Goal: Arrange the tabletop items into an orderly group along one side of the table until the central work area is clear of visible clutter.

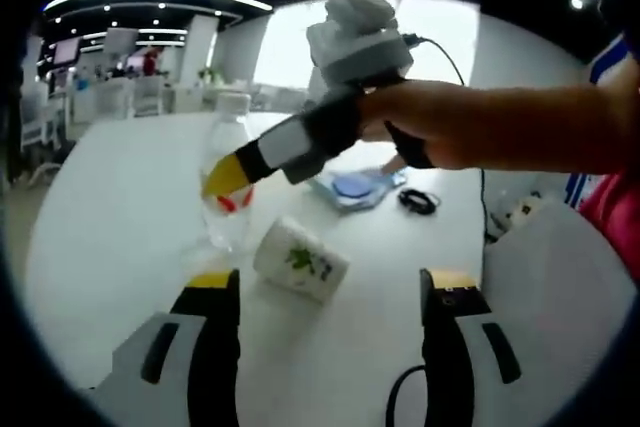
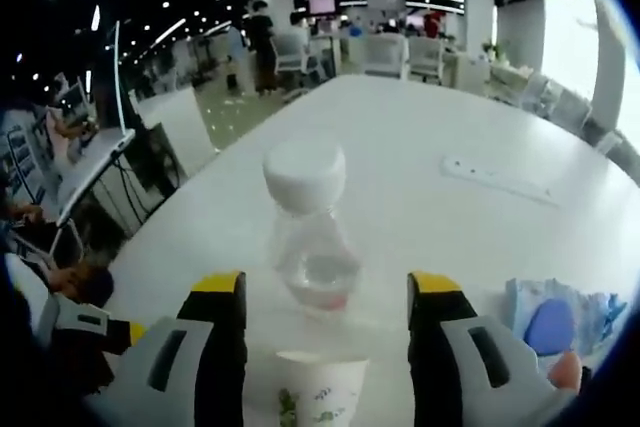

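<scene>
A clear plastic bottle (image 2: 305,232) with a white cap is seen upright on the white counter (image 2: 420,147), ahead of the open right hand-held gripper (image 2: 326,292). A paper cup (image 1: 299,259) lies toppled before the open left hand-held gripper (image 1: 332,282).

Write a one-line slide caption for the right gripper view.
Open right hand-held gripper lined up on an upright clear plastic bottle on the white table, paper cup lying at its near side.

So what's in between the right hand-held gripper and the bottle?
In the right gripper view, a paper cup lies between the right hand-held gripper and the clear bottle.
</scene>
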The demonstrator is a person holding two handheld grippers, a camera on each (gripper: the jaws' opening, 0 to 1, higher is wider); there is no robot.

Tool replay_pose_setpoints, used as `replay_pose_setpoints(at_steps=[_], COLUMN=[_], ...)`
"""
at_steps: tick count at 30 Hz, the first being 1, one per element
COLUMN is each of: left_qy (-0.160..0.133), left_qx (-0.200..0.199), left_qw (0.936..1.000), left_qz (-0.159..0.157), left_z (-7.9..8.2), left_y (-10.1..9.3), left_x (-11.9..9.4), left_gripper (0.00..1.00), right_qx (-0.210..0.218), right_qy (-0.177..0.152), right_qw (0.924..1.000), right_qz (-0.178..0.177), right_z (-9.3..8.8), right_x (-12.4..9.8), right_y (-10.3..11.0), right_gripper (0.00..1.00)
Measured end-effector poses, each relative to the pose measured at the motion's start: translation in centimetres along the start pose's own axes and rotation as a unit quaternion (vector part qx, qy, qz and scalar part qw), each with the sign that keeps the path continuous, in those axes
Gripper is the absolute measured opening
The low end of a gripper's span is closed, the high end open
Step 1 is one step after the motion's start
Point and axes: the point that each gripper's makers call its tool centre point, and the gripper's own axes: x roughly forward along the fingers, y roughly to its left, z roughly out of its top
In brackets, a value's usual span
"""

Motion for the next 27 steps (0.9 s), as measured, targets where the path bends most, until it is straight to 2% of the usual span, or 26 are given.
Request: replay_pose_setpoints(at_steps=[4, 9, 12, 15, 27], left_qy=[0.001, 0.001, 0.001, 0.001, 0.003], left_qx=[0.001, 0.003, 0.003, 0.004, 0.007], left_qw=[1.0000, 1.0000, 1.0000, 1.0000, 0.9999], left_qz=[0.001, 0.004, 0.006, 0.008, 0.015], left_z=[0.1, 0.3, 0.4, 0.5, 0.9], left_y=[0.0, 0.1, 0.2, 0.2, 0.3], left_x=[0.0, 0.0, 0.0, 0.0, 0.1], left_gripper=[0.70, 0.70, 0.70, 0.70, 0.70], right_qx=[-0.001, 0.000, 0.000, 0.010, 0.002], right_qy=[-0.008, -0.019, -0.023, -0.038, -0.068], right_qw=[0.9999, 0.9996, 0.9993, 0.9986, 0.9957], right_qz=[0.008, 0.023, 0.030, 0.036, 0.063], right_z=[0.1, 0.0, -0.1, 0.2, 0.9], right_x=[-0.4, -0.6, -0.9, -1.3, -4.3], right_y=[0.0, 0.4, 0.3, 0.1, -0.1], right_gripper=[0.71, 0.83, 0.85, 0.90, 0.92])
